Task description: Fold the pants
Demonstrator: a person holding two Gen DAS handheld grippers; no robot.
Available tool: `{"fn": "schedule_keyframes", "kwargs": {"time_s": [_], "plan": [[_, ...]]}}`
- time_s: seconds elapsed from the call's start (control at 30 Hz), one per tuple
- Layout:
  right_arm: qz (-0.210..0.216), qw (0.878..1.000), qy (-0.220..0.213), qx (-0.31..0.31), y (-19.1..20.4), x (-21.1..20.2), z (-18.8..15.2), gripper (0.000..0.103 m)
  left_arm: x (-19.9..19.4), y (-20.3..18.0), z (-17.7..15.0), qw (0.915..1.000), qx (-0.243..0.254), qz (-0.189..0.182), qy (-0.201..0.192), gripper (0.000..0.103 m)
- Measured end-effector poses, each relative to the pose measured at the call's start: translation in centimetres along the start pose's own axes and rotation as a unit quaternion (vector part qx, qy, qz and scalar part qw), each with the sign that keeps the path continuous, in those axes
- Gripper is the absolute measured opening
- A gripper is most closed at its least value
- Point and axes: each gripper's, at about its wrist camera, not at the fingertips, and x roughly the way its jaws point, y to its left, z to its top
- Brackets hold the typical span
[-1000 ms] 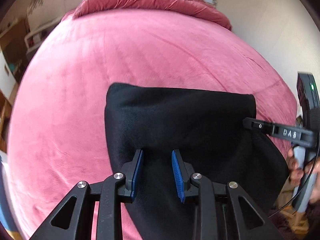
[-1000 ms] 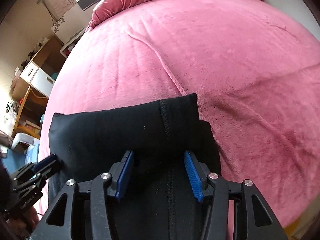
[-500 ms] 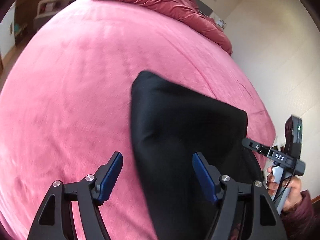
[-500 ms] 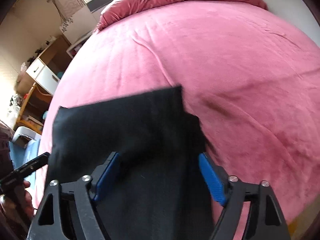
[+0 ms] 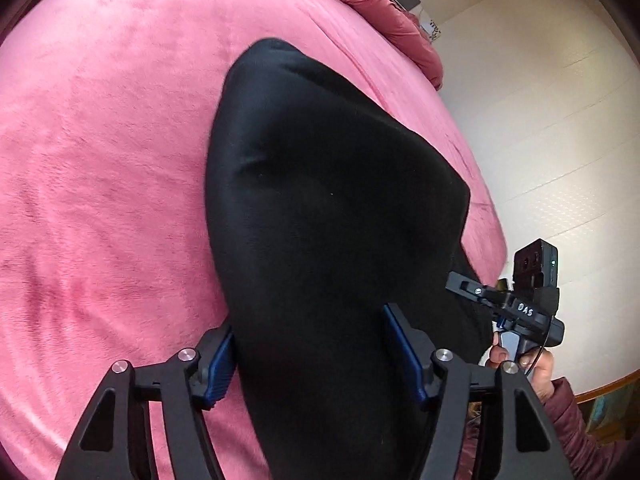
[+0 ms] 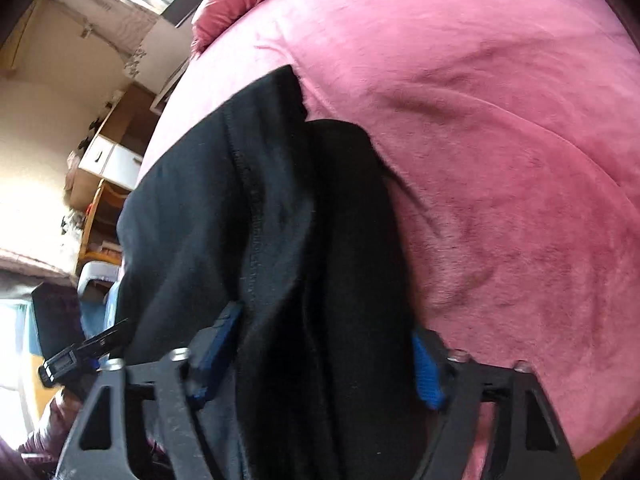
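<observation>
Black pants (image 5: pixel 328 208) lie folded on the pink bed, their near part hanging over the bed's near edge. My left gripper (image 5: pixel 308 356) is open, its blue pads spread wide on either side of the cloth. My right gripper (image 6: pixel 320 356) is also open, straddling the pants (image 6: pixel 272 216), where a stitched seam runs down the fabric. The right gripper also shows in the left wrist view (image 5: pixel 516 300) at the pants' right side, held by a hand. The left gripper's tip shows in the right wrist view (image 6: pixel 80 354) at lower left.
The pink plush bedspread (image 5: pixel 100 160) covers the whole bed, with a bunched red duvet (image 5: pixel 384 4) at the far end. A white wall (image 5: pixel 560 120) is to the right. A wooden desk with drawers (image 6: pixel 104 164) stands left of the bed.
Both grippers opened wide and let go of the pants. Both views have swung and tilted, and the pants now lie nearer and larger in each.
</observation>
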Motion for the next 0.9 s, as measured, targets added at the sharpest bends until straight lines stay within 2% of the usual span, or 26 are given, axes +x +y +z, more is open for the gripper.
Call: {"fn": "schedule_keyframes", "kwargs": {"time_s": [0.1,0.13,0.23,0.37,0.5,0.63,0.8,0.9], "plan": [[-0.002,1.000,0.003,-0.017,1.1,-0.5,-0.1,0.049,-0.8,-0.1,0.1,0.9998,0.015,-0.010,-0.010,0.047],[-0.004,1.000,0.004,-0.022,1.4,-0.8,-0.3,0.048,-1.2,-0.4,0.1,0.9996,0.020,-0.013,-0.014,0.044],[-0.012,0.999,0.004,-0.049,3.5,-1.6,0.0,0.045,-2.9,-1.1,-0.1,0.9984,0.032,-0.031,-0.034,0.041],[0.000,0.995,-0.004,-0.095,7.1,-2.9,1.3,0.045,-6.1,-2.1,0.0,0.9955,0.060,-0.032,-0.066,0.041],[0.019,0.993,-0.014,-0.119,10.4,-2.1,3.8,0.045,-8.9,-1.8,2.2,0.9913,0.077,-0.010,-0.106,0.041],[0.033,0.989,-0.023,-0.141,14.1,0.8,8.1,0.045,-10.5,-0.3,6.5,0.9874,0.077,0.023,-0.136,0.041],[0.032,0.989,-0.021,-0.143,17.2,4.9,13.5,0.045,-9.7,2.0,11.7,0.9856,0.058,0.066,-0.144,0.042],[0.020,0.990,-0.012,-0.136,18.1,7.8,15.6,0.045,-7.8,3.8,14.1,0.9863,0.038,0.099,-0.126,0.046]]}}
